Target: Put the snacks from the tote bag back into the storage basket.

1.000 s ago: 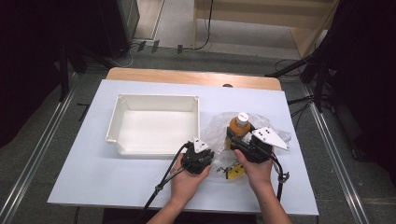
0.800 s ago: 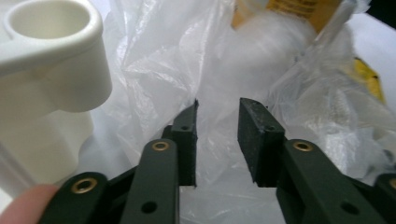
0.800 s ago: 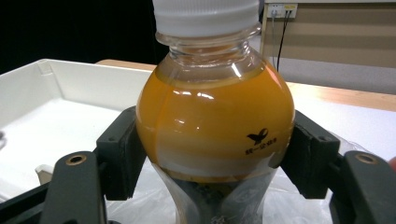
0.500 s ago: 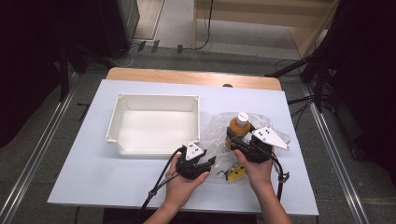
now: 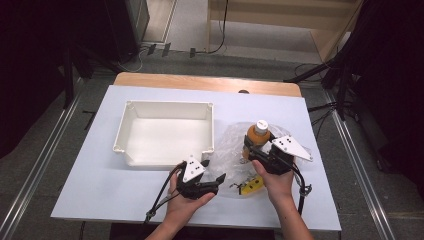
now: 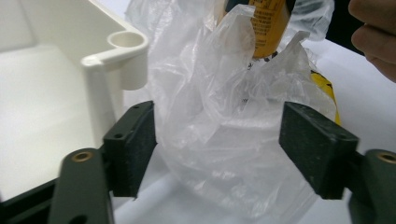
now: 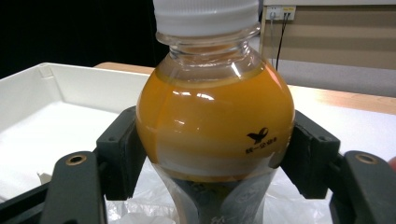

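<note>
A second ago the left gripper (image 5: 212,181) pinched the clear plastic bag (image 5: 231,150); its jaws have just been opening, now spread and drawn back, with the bag loose between them. The right gripper (image 5: 253,150) clamps the orange juice bottle (image 5: 258,136), which stands in the bag right of the white tray (image 5: 131,122). The bottle is likely coming free. White table (image 5: 90,175), dark room.
</note>
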Tool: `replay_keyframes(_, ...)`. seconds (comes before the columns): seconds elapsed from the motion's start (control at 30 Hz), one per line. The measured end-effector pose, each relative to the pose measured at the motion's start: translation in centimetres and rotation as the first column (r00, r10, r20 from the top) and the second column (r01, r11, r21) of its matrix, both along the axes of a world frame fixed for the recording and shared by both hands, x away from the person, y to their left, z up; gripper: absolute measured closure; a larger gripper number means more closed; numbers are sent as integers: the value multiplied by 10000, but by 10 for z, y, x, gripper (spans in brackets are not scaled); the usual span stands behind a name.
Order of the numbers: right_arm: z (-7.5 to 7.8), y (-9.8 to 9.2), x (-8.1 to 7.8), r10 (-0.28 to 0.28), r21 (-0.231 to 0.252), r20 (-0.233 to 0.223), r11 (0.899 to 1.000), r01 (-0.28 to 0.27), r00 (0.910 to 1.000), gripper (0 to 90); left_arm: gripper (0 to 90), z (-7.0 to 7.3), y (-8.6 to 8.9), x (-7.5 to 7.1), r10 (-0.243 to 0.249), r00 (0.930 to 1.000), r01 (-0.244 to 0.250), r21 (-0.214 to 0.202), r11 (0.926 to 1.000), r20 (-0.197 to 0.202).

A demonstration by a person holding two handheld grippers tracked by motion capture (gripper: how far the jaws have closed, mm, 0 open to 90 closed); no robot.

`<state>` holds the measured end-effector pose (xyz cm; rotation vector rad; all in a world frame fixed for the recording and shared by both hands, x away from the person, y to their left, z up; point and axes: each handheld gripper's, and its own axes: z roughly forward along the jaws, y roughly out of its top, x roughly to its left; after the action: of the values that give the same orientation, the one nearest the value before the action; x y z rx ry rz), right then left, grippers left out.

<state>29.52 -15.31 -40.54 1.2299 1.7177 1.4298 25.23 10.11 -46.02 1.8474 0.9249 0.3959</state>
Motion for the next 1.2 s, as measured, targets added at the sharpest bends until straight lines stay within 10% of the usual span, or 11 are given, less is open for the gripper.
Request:
replay_keyframes(0.5,7,2,0,20,-11,85,10000,-20,10000,316,87,5,73,-7,1473,9884,-1450,-574,9878,365)
replay_keyframes(1.2,31,8,3,-175,-38,-12,9998,175,9998,317,91,7,126,-10,1967,9781,-1975,50,9803,686)
